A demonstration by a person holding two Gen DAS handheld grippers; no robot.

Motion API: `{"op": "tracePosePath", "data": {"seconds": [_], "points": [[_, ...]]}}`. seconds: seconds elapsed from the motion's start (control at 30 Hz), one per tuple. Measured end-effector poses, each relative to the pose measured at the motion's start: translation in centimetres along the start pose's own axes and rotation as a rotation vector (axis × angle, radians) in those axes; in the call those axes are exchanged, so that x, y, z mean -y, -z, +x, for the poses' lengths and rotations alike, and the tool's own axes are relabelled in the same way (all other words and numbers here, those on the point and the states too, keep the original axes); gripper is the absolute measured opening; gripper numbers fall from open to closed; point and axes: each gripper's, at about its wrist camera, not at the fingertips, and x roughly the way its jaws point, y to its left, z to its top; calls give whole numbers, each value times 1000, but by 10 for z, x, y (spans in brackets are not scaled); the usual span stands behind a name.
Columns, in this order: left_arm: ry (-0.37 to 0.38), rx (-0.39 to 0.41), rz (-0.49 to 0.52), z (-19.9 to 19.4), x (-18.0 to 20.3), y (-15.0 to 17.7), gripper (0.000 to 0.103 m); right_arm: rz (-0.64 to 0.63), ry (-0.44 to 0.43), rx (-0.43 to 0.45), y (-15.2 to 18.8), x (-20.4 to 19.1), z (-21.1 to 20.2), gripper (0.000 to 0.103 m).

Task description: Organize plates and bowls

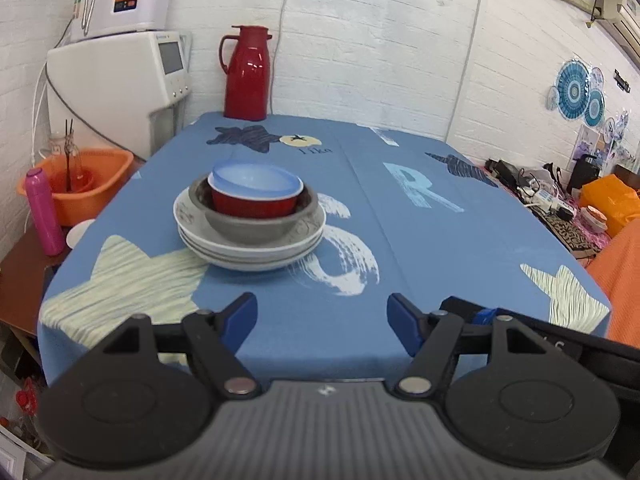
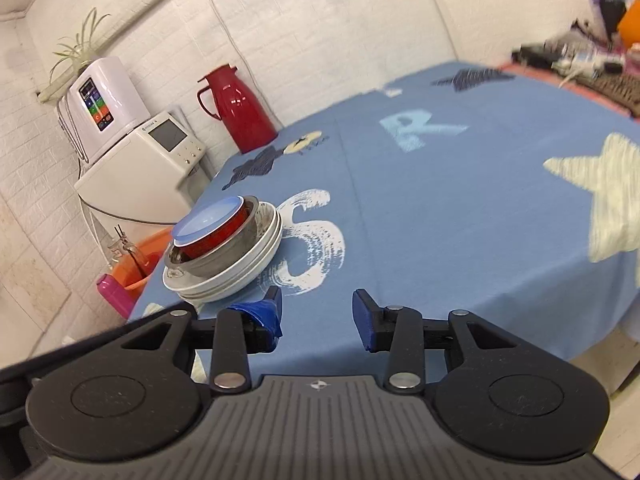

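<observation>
Nearest the lens, the left gripper (image 1: 322,322) hung with its blue-padded jaws spread wide and empty above the near edge of the blue tablecloth (image 1: 400,240); the right gripper (image 2: 318,316) was likewise parted, gripping nothing. Ahead of both, towards the table's left side, white plates (image 1: 250,250) lay stacked, carrying a grey bowl (image 1: 256,228), a red bowl (image 1: 254,202) nested inside it and a pale blue bowl (image 1: 256,180) on top. Well beyond, a red thermos jug (image 1: 246,74) stood by the wall
</observation>
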Motion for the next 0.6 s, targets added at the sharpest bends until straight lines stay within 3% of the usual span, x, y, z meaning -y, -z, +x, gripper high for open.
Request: {"op": "tracePosePath", "data": {"seconds": [0.13,0.33,0.6], "points": [[-21,21,26,-10,6,26,71,-32,41,65,23,3,-13,24],[-40,9,20,-1,9,33,71,-16,110,42,36,24,-15,25],[-77,32,14,-4,7,33,71,-23,90,47,44,30,-27,26]]}}
